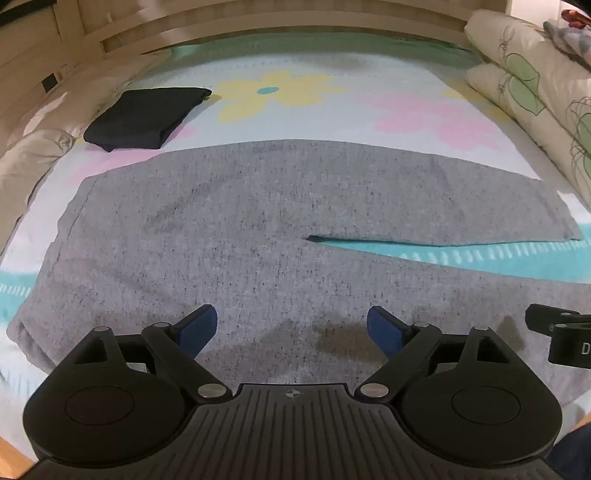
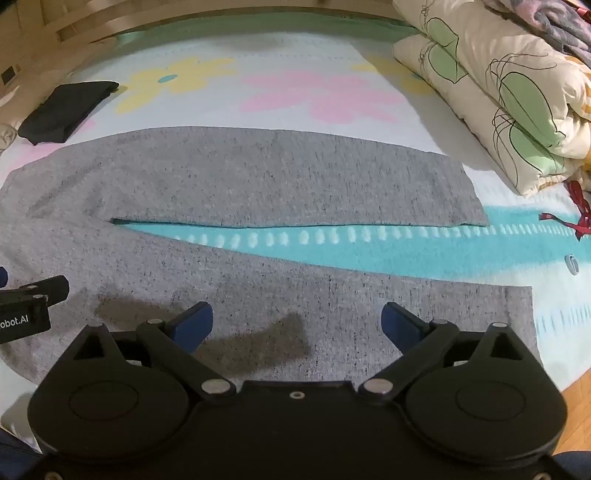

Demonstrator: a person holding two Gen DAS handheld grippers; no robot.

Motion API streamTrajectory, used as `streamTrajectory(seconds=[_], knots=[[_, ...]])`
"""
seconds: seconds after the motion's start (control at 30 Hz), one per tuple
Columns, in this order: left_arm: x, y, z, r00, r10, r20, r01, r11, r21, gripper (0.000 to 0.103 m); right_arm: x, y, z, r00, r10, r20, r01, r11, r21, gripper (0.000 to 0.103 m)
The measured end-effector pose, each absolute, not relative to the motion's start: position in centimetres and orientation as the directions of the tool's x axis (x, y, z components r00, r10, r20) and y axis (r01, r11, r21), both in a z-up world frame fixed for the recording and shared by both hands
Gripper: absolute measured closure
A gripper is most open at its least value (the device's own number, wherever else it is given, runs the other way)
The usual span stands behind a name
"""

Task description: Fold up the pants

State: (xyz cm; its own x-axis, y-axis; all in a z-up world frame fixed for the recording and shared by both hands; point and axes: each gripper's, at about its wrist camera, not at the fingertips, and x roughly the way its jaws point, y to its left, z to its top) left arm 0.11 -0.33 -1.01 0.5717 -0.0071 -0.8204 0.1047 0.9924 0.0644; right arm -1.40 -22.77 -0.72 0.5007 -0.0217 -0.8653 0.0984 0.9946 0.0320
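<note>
Grey pants (image 1: 229, 229) lie flat and spread on a flowered bed sheet (image 1: 332, 107), waist to the left, both legs running right with a narrow gap between them. They also show in the right wrist view (image 2: 295, 173). My left gripper (image 1: 291, 328) is open and empty, hovering over the near part of the pants by the hip. My right gripper (image 2: 297, 321) is open and empty over the near leg. The right gripper shows at the left wrist view's right edge (image 1: 561, 336), and the left gripper at the right wrist view's left edge (image 2: 26, 306).
A folded black garment (image 1: 144, 118) lies on the sheet at the far left. Folded cream quilts (image 2: 498, 92) are stacked at the right. A wooden bed frame (image 1: 221, 22) runs along the far side. A red ribbon (image 2: 576, 218) lies by the quilts.
</note>
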Motion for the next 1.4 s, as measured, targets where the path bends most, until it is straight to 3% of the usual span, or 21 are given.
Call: streamTrajectory(seconds=[1.4], knots=[[0.18, -0.80, -1.21, 0.548, -0.012, -0.836, 0.126, 0.990, 0.068, 0.014, -1.40, -22.82, -0.82, 0.489, -0.026, -0.872, 0.101, 0.995, 0.027, 0.005]])
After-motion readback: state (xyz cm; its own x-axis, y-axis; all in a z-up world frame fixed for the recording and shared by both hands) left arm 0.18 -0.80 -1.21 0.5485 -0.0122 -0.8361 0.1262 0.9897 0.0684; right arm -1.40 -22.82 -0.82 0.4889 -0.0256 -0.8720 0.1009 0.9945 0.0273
